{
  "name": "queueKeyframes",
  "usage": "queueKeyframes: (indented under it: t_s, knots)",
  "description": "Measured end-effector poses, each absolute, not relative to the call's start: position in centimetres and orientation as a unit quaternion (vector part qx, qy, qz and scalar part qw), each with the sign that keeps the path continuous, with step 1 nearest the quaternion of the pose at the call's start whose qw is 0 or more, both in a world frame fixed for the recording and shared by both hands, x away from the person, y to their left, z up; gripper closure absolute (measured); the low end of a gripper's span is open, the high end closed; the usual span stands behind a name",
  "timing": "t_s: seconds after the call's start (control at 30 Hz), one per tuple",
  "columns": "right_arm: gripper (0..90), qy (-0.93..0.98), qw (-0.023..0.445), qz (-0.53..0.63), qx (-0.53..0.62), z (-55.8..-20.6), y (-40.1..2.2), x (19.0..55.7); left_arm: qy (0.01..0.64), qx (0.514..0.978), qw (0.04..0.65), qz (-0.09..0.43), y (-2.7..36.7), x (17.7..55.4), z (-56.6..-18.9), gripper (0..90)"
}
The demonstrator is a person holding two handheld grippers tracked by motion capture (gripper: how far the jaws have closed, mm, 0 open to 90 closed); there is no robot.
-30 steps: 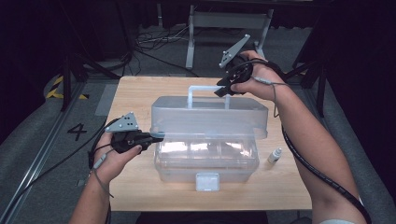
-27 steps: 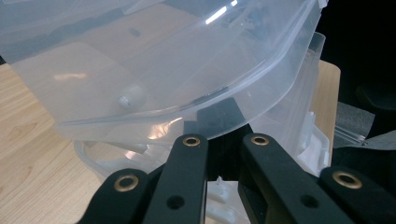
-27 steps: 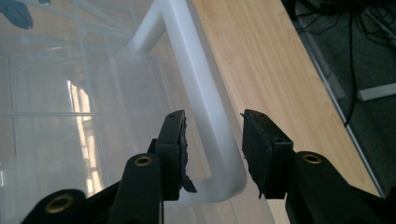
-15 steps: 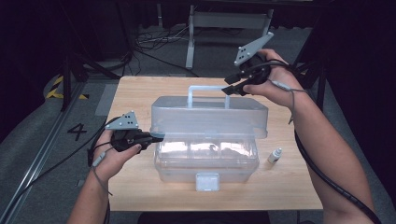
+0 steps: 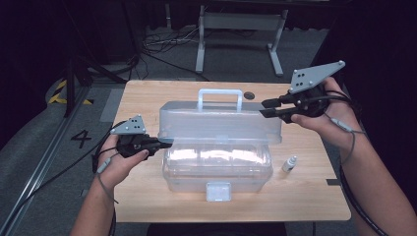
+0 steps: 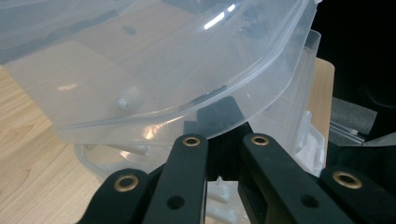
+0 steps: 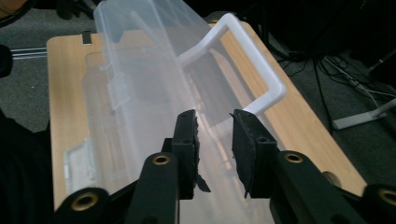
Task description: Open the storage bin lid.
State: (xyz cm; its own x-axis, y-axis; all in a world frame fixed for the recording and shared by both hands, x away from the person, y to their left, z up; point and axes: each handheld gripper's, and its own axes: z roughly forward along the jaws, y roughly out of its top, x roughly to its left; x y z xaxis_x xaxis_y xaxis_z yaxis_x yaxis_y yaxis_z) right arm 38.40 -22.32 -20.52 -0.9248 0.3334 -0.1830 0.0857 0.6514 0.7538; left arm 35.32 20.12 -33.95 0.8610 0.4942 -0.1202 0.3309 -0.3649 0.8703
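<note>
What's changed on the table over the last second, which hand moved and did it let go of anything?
The right hand-held gripper swung from the white handle toward the lid's right end, its jaws closing somewhat with nothing between them. The left hand-held gripper stayed shut at the left edge of the clear box. The open lid and the small bottle kept their places.
</note>
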Motion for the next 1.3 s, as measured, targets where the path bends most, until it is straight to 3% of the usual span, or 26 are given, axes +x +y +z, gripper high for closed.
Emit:
queueKeyframes:
  t_s: [0.33,0.6,1.3]
  knots:
    - [82.1,0.886,0.124,0.425,0.141,-22.5,-24.8,36.4,0.254,0.819,0.51,0.076,20.1,35.4,-34.0,90.0]
    - [87.7,0.865,0.125,0.457,0.161,-24.3,-26.5,35.3,0.259,0.816,0.51,0.08,20.1,35.4,-33.9,90.0]
    - [89.9,0.853,0.109,0.474,0.189,-30.4,-27.7,32.5,0.261,0.818,0.507,0.078,20.1,35.4,-33.8,90.0]
